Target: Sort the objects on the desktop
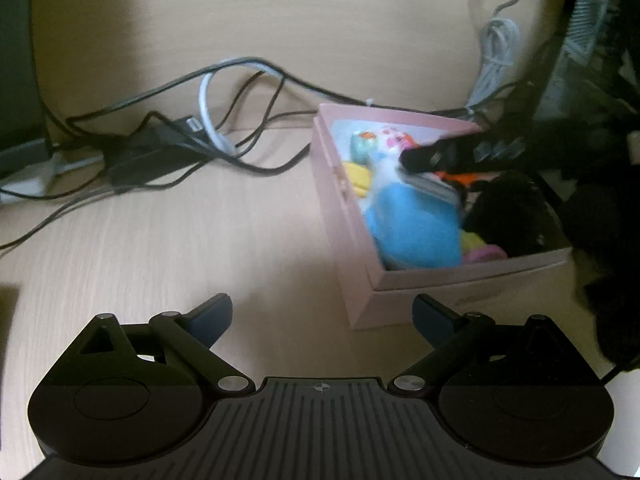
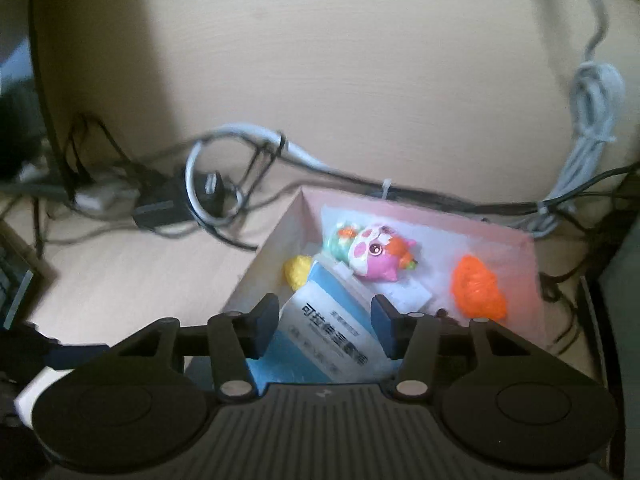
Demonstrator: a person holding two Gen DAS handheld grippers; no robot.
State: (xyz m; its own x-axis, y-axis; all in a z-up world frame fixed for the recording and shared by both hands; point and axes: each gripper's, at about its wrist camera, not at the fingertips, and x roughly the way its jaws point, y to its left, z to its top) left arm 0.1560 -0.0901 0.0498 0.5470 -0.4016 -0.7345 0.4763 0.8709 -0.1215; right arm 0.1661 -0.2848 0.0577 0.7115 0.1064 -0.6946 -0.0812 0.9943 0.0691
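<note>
Blue pack (image 2: 320,332) between right gripper (image 2: 325,326) fingers

My left tool (image 1: 322,316) tilts downward, its blue-padded fingers (image 1: 212,316) spread wide with nothing between them. My right tool (image 2: 325,330) also points downward; its fingers (image 2: 264,328) stand narrower, on either side of a blue and white packet (image 2: 332,340). Whether the pads press it I cannot tell.

1. Left wrist view looks down and forward over the left claw (image 1: 322,318), the pink box (image 1: 356,220) ahead to its right.
2. Right wrist view sits close above the same pink box (image 2: 272,248), beyond the right claw (image 2: 325,330); both share the cables (image 1: 224,120).
</note>
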